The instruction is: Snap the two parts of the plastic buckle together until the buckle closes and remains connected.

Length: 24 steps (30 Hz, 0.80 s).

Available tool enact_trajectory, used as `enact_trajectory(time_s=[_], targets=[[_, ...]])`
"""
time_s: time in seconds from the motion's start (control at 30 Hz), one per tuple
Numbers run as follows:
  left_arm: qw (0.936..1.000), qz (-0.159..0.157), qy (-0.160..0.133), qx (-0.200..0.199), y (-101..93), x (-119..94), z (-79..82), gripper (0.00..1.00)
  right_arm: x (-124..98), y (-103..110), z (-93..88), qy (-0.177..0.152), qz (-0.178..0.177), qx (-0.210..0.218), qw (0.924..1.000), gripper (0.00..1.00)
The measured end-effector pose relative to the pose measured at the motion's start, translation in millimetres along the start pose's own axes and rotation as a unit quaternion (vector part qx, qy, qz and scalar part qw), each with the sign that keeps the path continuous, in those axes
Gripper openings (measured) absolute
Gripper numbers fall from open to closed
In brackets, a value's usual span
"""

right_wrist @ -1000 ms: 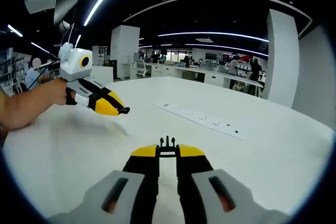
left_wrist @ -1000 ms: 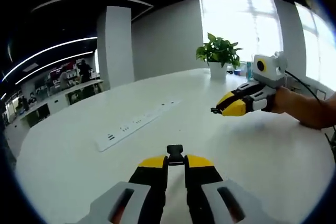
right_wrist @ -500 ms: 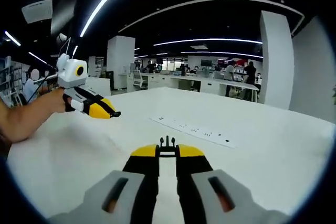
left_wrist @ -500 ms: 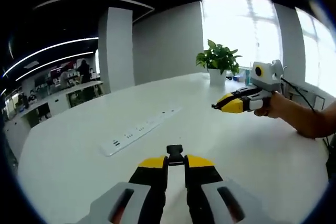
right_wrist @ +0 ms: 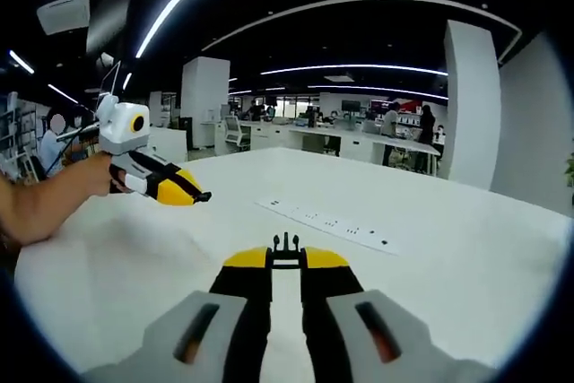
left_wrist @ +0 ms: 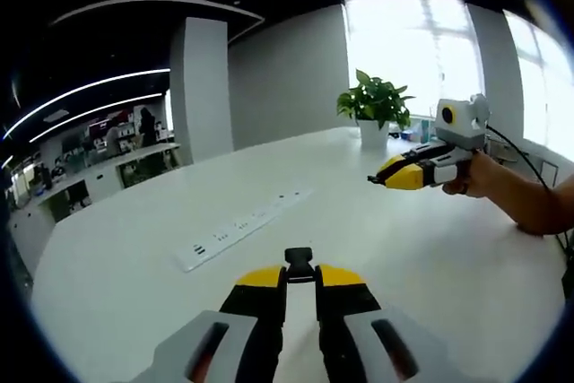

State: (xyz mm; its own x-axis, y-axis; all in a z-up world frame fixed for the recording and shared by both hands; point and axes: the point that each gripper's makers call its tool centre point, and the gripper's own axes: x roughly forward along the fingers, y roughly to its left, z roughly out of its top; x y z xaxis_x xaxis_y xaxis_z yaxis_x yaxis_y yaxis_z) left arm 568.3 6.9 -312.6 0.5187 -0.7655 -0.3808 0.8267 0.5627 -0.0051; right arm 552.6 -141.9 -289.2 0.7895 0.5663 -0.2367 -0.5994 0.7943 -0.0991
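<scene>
In the left gripper view my left gripper (left_wrist: 300,275) is shut on a black buckle socket part (left_wrist: 300,264) that sticks out past its yellow tips. My right gripper (right_wrist: 286,259) is shut on the pronged black buckle part (right_wrist: 286,246). Both are held above the white table (left_wrist: 430,257). The right gripper (left_wrist: 390,177) shows at the right of the left gripper view, held by a hand, tips pointing left. At the left of the right gripper view the left gripper (right_wrist: 193,195) points right. The two buckle parts are well apart.
A white power strip (left_wrist: 240,226) lies across the table (right_wrist: 466,266) middle, also the power strip (right_wrist: 330,224) in the right gripper view. A potted plant (left_wrist: 374,107) stands at the table's far edge by the windows. Desks and people are far behind.
Both views have shifted slightly as the hands moved. In the left gripper view the right gripper has risen a little and drifted right. Both grips are unchanged.
</scene>
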Motion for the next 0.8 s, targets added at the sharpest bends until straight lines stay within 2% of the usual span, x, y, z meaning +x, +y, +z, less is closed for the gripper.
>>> enact_trajectory(time_s=[0.07,0.13,0.2,0.33,0.57,0.8], targets=[[1.0,0.004,-0.004,-0.004,0.4,-2.2,-0.9,0.11,-1.4,1.2,0.5,0.0,0.002,0.001,1.0,0.09],[0.9999,-0.009,-0.003,-0.01,-5.3,-5.0,-4.2,0.1,-2.7,2.7,1.4,-0.001,0.002,-0.003,1.0,0.09],[0.9999,0.001,-0.007,-0.008,-3.9,-8.1,-5.3,0.1,-3.2,4.7,1.8,-0.001,0.005,-0.005,1.0,0.09],[0.9998,-0.005,-0.009,-0.016,-6.9,-14.3,-7.2,0.1,-3.0,9.0,2.2,-0.001,0.009,-0.005,0.9999,0.09],[1.0,0.003,-0.005,-0.004,-12.5,-22.6,-22.9,0.1,-2.9,17.7,1.3,0.002,0.019,0.002,0.9998,0.09],[0.9999,0.003,-0.007,-0.01,-16.4,-30.7,-22.3,0.1,-8.1,28.1,-0.1,0.005,0.025,0.003,0.9997,0.09]])
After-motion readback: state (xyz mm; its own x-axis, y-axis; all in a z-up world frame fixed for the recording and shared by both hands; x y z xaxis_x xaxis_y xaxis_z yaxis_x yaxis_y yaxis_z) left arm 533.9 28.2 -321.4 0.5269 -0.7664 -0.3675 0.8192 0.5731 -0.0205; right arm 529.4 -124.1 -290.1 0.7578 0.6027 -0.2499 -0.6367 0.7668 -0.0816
